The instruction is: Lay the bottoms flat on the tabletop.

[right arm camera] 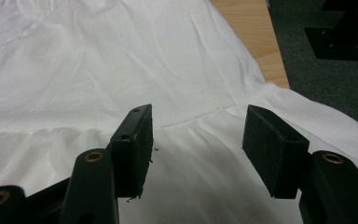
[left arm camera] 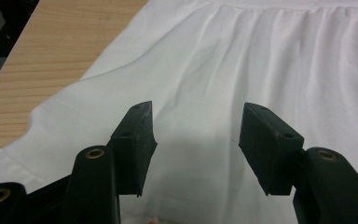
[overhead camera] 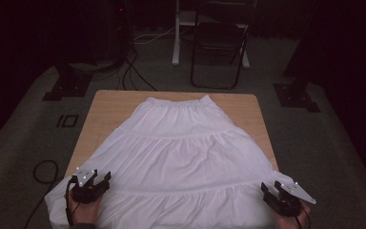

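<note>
A white tiered skirt (overhead camera: 181,148) lies spread flat on a wooden table (overhead camera: 109,102). Its elastic waistband is at the far end and its wide hem hangs over the near edge. My left gripper (overhead camera: 101,177) hovers over the hem's near left part, jaws open, with bare white cloth (left arm camera: 242,70) between and beyond them. In the left gripper view its jaws (left arm camera: 196,126) stand apart above the fabric. My right gripper (overhead camera: 271,187) is over the near right part of the hem, also open; its jaws (right arm camera: 198,126) frame a gathered seam (right arm camera: 200,119) and hold nothing.
Bare table wood shows along the left edge (left arm camera: 32,70) and at the far right corner (right arm camera: 256,32). On the carpet beyond stand a dark folding chair (overhead camera: 217,47), a white pole (overhead camera: 176,33) and two black stand bases (overhead camera: 66,86) (overhead camera: 295,95). A cable loops (overhead camera: 43,171) on the floor at left.
</note>
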A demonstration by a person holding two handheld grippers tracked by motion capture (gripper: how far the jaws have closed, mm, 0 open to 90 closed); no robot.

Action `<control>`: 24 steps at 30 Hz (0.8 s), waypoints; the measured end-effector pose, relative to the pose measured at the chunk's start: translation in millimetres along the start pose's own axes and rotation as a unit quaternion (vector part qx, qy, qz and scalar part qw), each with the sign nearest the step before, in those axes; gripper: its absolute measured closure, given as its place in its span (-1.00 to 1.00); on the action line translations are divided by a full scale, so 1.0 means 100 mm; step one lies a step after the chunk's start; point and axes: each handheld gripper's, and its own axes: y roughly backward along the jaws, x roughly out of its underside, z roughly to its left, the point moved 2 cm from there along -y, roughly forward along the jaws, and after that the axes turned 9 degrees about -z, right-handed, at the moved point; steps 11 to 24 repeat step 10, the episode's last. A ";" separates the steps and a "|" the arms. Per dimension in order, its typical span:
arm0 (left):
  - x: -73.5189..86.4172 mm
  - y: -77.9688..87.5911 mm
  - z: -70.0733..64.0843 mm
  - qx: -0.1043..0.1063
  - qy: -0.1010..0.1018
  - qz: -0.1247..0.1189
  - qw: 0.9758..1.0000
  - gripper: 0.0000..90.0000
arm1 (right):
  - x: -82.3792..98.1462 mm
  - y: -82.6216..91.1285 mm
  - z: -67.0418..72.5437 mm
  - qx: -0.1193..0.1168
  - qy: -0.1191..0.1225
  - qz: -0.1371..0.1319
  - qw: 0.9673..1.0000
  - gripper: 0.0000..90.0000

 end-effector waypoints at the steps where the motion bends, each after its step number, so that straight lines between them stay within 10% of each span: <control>1: 0.00 0.00 -0.01 0.001 -0.004 0.001 1.000 0.01 | 0.00 0.00 0.00 0.000 0.002 0.000 1.000 -0.05; 24: 0.01 -0.05 -0.04 0.007 -0.012 0.009 1.000 0.00 | 0.04 -0.06 0.00 -0.013 0.009 0.017 1.000 0.02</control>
